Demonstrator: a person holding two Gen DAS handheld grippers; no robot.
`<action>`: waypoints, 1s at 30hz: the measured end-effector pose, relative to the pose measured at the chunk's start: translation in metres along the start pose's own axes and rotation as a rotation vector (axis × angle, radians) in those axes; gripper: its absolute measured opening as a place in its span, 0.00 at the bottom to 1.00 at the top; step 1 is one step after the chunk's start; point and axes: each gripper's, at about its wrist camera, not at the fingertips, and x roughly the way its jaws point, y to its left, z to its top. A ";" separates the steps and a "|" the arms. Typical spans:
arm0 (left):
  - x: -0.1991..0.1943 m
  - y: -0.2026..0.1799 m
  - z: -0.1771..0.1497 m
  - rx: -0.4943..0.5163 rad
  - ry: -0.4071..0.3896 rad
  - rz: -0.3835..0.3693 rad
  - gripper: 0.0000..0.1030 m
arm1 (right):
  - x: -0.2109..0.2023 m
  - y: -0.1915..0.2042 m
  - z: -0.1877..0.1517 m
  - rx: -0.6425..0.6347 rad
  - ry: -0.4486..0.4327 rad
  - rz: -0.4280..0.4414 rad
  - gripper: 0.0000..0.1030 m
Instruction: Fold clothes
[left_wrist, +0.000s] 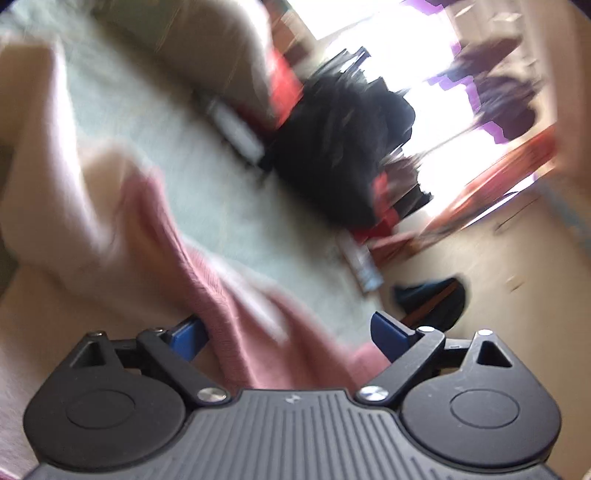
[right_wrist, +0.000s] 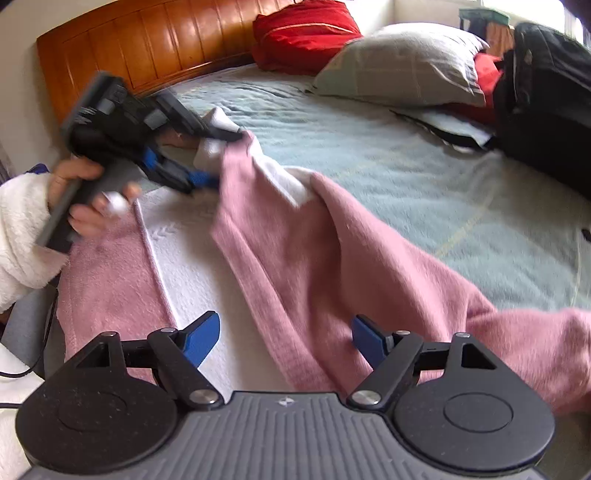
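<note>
A bedroom in bright daylight.
A bed (right_wrist: 369, 155) with a pale green blanket and wooden headboard (right_wrist: 140, 40) holds a red pillow (right_wrist: 306, 33), a grey pillow (right_wrist: 402, 62) and a black bag (right_wrist: 546, 99).

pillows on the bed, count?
2: a red pillow against the headboard, a grey pillow right of it. The black bag may hide more.

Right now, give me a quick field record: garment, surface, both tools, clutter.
garment: pink knit garment with white lining, partly lifted, draped across the bed
surface: pale green bedspread
left tool: at the garment's far edge; grip unclear through blur
right tool: open, fabric lying between its blue fingers
clutter: red pillow, grey pillow, black bag
</note>
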 end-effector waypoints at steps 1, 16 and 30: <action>-0.006 -0.001 0.003 -0.001 -0.026 -0.008 0.90 | 0.002 -0.002 -0.001 0.010 0.005 0.002 0.81; -0.001 -0.044 -0.048 0.641 0.214 0.371 0.91 | -0.022 -0.013 -0.027 0.050 -0.027 -0.068 0.81; 0.028 -0.068 -0.122 1.681 0.180 0.666 0.95 | -0.034 0.019 -0.062 -0.362 -0.013 -0.513 0.80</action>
